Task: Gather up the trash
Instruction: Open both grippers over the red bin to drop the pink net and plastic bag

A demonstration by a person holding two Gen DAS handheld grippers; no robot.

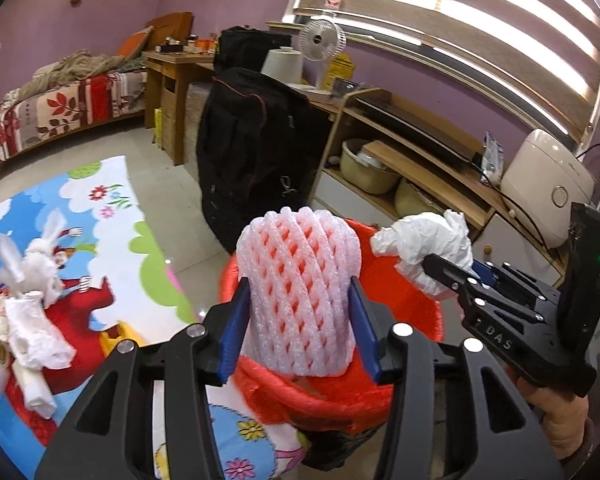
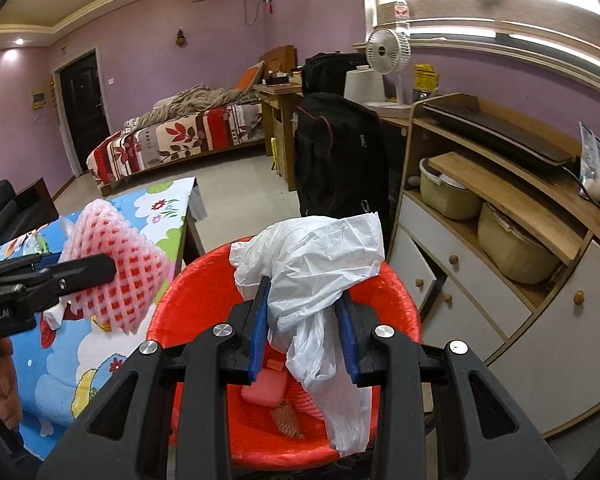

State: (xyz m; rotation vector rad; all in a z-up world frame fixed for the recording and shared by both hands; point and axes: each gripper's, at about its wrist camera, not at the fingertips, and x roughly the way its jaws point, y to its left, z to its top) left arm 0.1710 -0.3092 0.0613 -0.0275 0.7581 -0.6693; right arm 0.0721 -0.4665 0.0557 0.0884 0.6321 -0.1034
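My left gripper (image 1: 298,300) is shut on a pink foam fruit net (image 1: 298,280) and holds it over the near rim of the red trash bin (image 1: 416,300). The net also shows in the right wrist view (image 2: 116,264), left of the bin (image 2: 204,280). My right gripper (image 2: 304,300) is shut on a crumpled white plastic bag (image 2: 312,256), held above the bin's opening; the bag hangs down into it. In the left wrist view this gripper (image 1: 456,276) and the bag (image 1: 428,244) are at the bin's right rim. A pink block (image 2: 262,390) lies inside the bin.
A table with a cartoon cloth (image 1: 112,248) stands left of the bin, with white crumpled bags and wrappers (image 1: 32,304) on it. A black bag (image 1: 252,152) stands behind the bin. A wooden cabinet (image 2: 500,264) with pots is to the right. A bed (image 2: 180,140) is at the back.
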